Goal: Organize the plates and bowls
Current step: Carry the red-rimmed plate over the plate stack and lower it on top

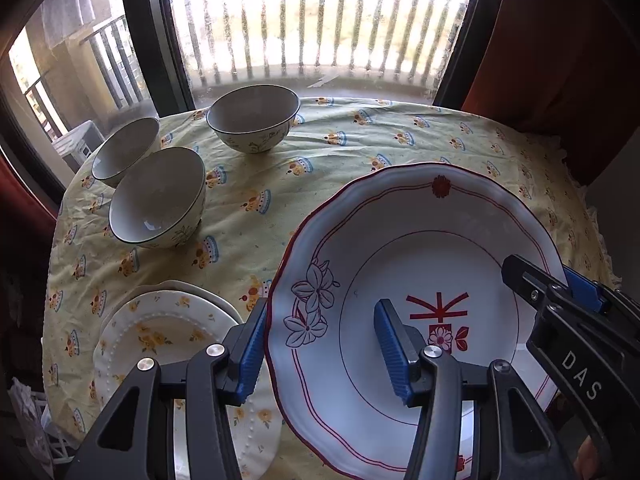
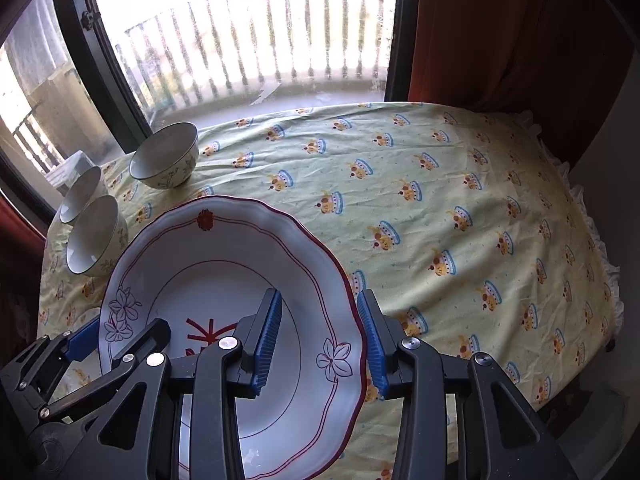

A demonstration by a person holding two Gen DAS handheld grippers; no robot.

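Note:
A large white plate with red rim lines and flower drawings is held between both grippers near the table's front. My left gripper straddles its left rim, one blue pad outside, one inside. My right gripper straddles its right rim the same way and shows in the left wrist view. The same plate shows in the right wrist view. A stack of smaller white plates with yellow flowers lies to its left. Three white bowls stand at the far left.
The round table has a yellow patterned cloth, bare on its right half. A window with balcony railing is behind the table. Red curtains hang at the right. The bowls also show in the right wrist view.

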